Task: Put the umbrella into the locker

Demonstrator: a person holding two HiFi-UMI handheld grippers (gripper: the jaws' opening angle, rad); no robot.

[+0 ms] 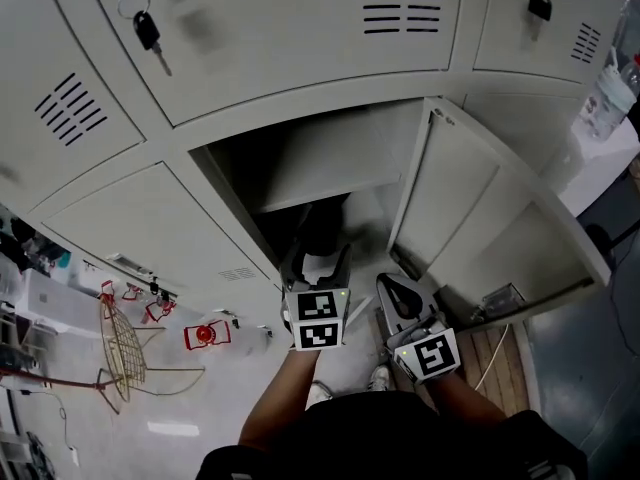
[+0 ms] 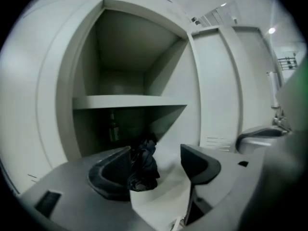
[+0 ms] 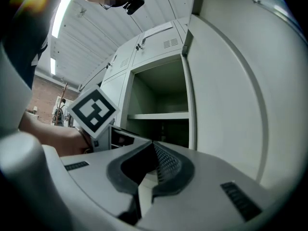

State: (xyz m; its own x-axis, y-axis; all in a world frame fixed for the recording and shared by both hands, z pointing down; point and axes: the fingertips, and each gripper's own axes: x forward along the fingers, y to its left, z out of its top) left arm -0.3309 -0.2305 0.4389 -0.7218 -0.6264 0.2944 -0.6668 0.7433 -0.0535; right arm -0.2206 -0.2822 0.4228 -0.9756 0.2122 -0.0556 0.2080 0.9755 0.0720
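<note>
Pale locker doors (image 1: 300, 28) are seen around. Nearest, the right gripper (image 3: 154, 153) is closed, empty; the left gripper (image 1: 320, 263) is held open. Straight ahead of it, the umbrella (image 2: 143, 166) is seen under the locker shelf (image 2: 127, 101), apparently end-on.

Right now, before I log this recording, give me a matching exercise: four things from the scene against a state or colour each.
Things:
1 umbrella
2 left gripper
3 right gripper
4 locker door

States or colours:
a swung open
b jaws together
c black
d jaws apart

Pairs: 1-c, 2-d, 3-b, 4-a
</note>
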